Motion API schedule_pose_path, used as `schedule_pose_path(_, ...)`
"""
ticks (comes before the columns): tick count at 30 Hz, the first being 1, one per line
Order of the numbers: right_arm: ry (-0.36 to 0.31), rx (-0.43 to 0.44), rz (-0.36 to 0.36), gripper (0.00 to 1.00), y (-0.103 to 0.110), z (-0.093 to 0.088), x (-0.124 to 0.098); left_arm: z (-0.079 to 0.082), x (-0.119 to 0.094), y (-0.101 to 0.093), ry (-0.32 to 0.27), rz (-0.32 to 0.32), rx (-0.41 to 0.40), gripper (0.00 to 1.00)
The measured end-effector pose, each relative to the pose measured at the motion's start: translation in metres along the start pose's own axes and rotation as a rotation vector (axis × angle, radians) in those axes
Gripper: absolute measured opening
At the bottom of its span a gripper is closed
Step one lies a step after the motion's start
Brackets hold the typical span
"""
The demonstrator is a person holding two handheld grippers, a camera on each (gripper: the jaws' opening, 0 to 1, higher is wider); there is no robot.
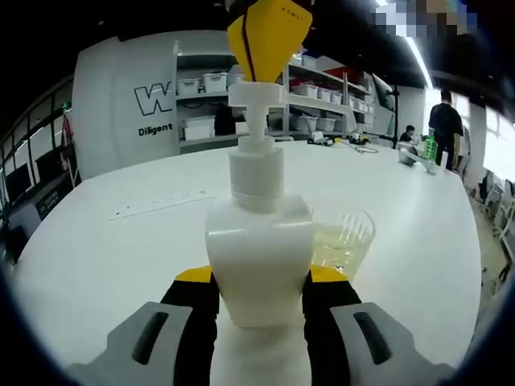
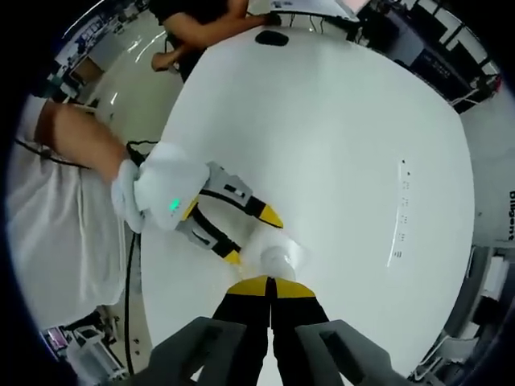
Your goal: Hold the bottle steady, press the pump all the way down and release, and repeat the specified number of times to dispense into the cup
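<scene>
The white square plastic pump bottle (image 1: 259, 257) stands on the round white tabletop (image 1: 121, 249), clamped at its sides between my left gripper (image 1: 260, 285) jaws. My right gripper (image 2: 270, 287), jaws pressed together, rests its yellow tips on the white pump head (image 1: 256, 95). The clear plastic cup (image 1: 344, 240) touches the bottle's side.

the big white table (image 1: 96, 265) is round and takes up most of the room here. a long thin ruler strip (image 1: 161, 205) lies flat on the table. behind the table stands a curved white wall (image 1: 121, 104) with dark letters on it. next to that wall are grey shelves (image 1: 322, 100) full of white boxes. a long light (image 1: 418, 52) glows on the ceiling above the table. far past the table's right side, a person in dark clothes (image 1: 445, 125) stands near bright windows (image 1: 503, 149).
</scene>
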State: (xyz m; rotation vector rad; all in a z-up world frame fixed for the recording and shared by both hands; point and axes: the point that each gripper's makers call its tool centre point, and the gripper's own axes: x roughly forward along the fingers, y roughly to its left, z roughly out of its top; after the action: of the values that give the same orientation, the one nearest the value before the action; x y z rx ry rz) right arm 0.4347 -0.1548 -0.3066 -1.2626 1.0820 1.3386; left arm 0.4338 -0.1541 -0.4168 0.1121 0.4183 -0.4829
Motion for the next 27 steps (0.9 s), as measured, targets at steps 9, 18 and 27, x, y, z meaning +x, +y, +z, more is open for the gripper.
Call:
schedule_pose_path(9, 0.003, 0.017, -0.016, 0.00, 0.0055, -0.0018, 0.0001, -0.0004, 0.0012, -0.0001, 0.000, 0.000, 0.002, 0.39)
schedule_pose_path(18, 0.011, 0.020, -0.029, 0.00, 0.0033, -0.0012, 0.0075, 0.0003, 0.0014, -0.0003, -0.002, -0.004, -0.002, 0.39)
schedule_pose_path(27, 0.013, 0.035, -0.022, 0.00, 0.0022, -0.0035, 0.0072, 0.0011, 0.0022, 0.0000, -0.005, -0.008, -0.004, 0.39)
